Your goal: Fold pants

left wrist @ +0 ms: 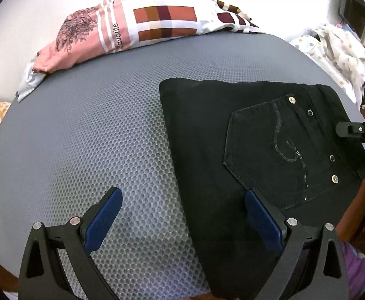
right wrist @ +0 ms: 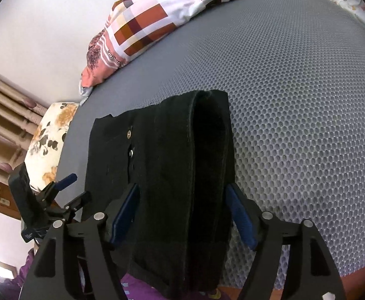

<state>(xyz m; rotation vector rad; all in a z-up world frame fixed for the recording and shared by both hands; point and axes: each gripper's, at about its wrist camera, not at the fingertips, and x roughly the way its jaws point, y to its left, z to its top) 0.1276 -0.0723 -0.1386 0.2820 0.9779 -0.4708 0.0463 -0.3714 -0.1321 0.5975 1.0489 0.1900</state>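
Pants [left wrist: 257,145], folded, lie on the grey bed [left wrist: 95,130], long axis running away from the right gripper [right wrist: 182,215], whose jaws straddle them unclamped. Left gripper [left wrist: 182,220], jaws apart, straddles their left edge.

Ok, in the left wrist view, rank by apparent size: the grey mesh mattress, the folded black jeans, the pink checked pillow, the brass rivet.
1. Grey mesh mattress
2. Folded black jeans, though nearness to the camera enlarges them
3. Pink checked pillow, farther off
4. Brass rivet
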